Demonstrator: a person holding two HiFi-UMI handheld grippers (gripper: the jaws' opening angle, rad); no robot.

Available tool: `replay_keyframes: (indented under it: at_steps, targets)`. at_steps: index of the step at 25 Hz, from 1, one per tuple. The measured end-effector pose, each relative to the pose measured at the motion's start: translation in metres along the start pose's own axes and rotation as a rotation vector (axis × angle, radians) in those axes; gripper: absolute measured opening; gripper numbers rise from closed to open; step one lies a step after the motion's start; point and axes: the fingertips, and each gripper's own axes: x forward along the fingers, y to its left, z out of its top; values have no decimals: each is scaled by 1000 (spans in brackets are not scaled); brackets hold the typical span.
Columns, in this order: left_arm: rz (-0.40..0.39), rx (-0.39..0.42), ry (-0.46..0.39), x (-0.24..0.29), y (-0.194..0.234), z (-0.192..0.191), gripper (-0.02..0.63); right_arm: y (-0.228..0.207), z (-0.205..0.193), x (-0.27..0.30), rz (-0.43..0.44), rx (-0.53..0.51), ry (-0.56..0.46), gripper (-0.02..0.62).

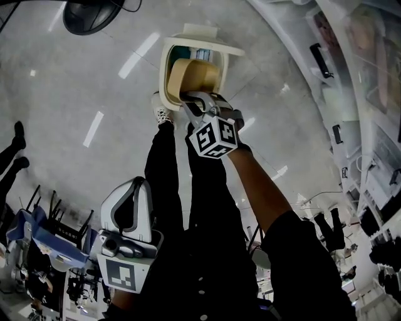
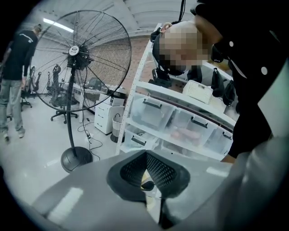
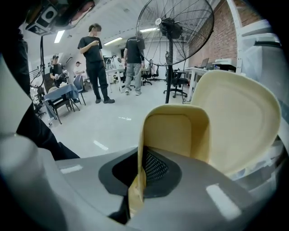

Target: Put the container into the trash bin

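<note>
In the head view my right gripper [image 1: 195, 100] is shut on the edge of a beige clamshell container [image 1: 194, 78]. It holds the container in the mouth of the cream trash bin [image 1: 164, 81] on the floor. The bin's lid [image 1: 207, 39] is tipped up behind the container. In the right gripper view the container [image 3: 180, 131] stands pinched between the jaws of my right gripper [image 3: 137, 180], its open half [image 3: 239, 122] spread to the right. My left gripper [image 1: 133, 188] hangs low at the left beside my legs. It [image 2: 146, 180] is shut, with nothing in it.
A big pedestal fan [image 2: 79, 54] stands on the floor, its base [image 1: 91, 15] just left of the bin. White shelving with clear plastic drawers [image 2: 180, 122] runs along the right. Several people [image 3: 95, 63] stand far off among chairs and desks.
</note>
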Motion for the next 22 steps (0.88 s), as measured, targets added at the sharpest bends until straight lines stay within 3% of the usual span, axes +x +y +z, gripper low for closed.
replay_keyframes:
  at_steps: [22]
  targets:
    - [16,-40,35,2,6,-37,0,11,-48,47,66,-19,104,28]
